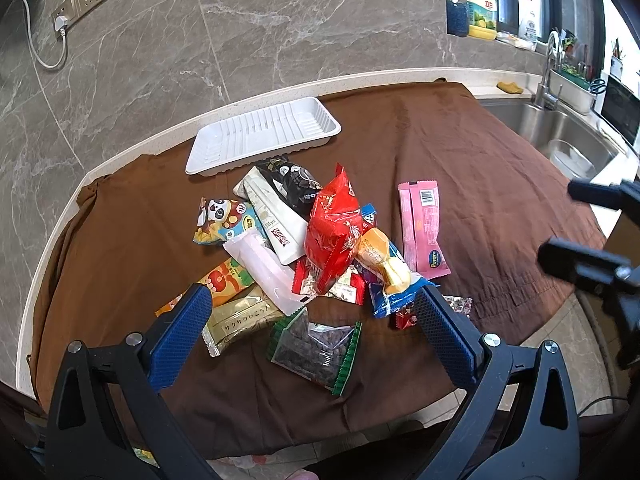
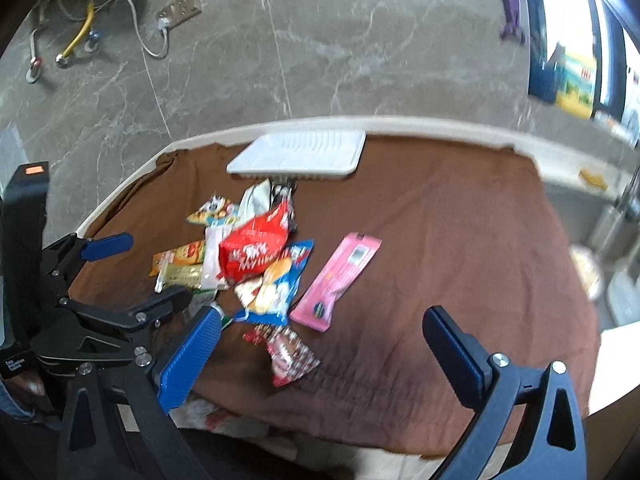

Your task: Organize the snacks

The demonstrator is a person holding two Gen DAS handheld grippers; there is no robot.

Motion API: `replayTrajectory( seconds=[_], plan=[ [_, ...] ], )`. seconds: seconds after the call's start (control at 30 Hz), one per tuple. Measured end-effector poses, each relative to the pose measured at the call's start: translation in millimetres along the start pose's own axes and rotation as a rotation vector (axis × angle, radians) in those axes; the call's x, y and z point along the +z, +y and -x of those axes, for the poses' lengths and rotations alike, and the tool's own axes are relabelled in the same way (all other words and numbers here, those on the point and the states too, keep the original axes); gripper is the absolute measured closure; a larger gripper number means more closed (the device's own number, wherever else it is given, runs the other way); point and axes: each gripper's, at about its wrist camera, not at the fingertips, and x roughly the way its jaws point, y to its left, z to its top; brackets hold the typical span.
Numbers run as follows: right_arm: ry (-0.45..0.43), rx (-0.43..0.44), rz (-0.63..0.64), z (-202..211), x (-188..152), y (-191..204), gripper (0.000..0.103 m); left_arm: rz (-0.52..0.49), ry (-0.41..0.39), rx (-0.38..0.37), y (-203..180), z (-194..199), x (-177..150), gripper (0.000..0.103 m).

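A pile of snack packets lies on a brown cloth (image 1: 460, 168): a red bag (image 1: 334, 228) on top, a panda packet (image 1: 220, 220), a clear green-edged packet of dark pieces (image 1: 316, 346), and a pink packet (image 1: 424, 228) apart to the right. An empty white tray (image 1: 262, 134) sits behind the pile; it also shows in the right wrist view (image 2: 300, 154). My left gripper (image 1: 312, 304) is open, hovering over the pile's near edge. My right gripper (image 2: 320, 328) is open above the cloth, right of the pile, near a small red-white packet (image 2: 288, 354).
A steel sink (image 1: 560, 132) with a faucet (image 1: 550, 72) lies to the right of the cloth. A marble wall (image 1: 280, 20) with power sockets (image 1: 80, 0) stands behind. Bottles stand on the window sill (image 1: 484, 12). The counter's near edge is just below the grippers.
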Motion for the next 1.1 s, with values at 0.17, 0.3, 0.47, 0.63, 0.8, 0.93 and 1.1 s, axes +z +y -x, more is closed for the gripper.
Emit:
replayTrajectory(
  seconds=[0.17,0.3,0.47,0.63,0.8,0.93,1.1],
  plan=[
    [-0.071,-0.025,0.015,15,2,-2,0.0,0.0,-0.009,-0.006,-2,0,3,0.001],
    [-0.054,-0.061,-0.001,12,-2,-6,0.0,-0.004,-0.022,-0.012,-4,1,5,0.001],
    [-0.01,-0.051,-0.013,3,-7,-10,0.0,-0.007,-0.038,-0.026,-6,5,6,0.001],
    [0.01,-0.035,-0.053,-1,-8,-16,0.0,-0.007,-0.034,-0.027,-7,5,5,0.001],
    [0.028,-0.019,-0.094,-6,-9,-22,0.001,-0.004,-0.014,-0.034,-7,2,5,0.001],
    [0.04,-0.028,-0.088,-9,-9,-20,0.001,-0.004,0.001,-0.033,-7,-2,4,0.001],
    [0.047,-0.022,-0.088,-10,-9,-19,0.001,-0.012,-0.007,-0.03,-8,0,5,0.001]
  ],
)
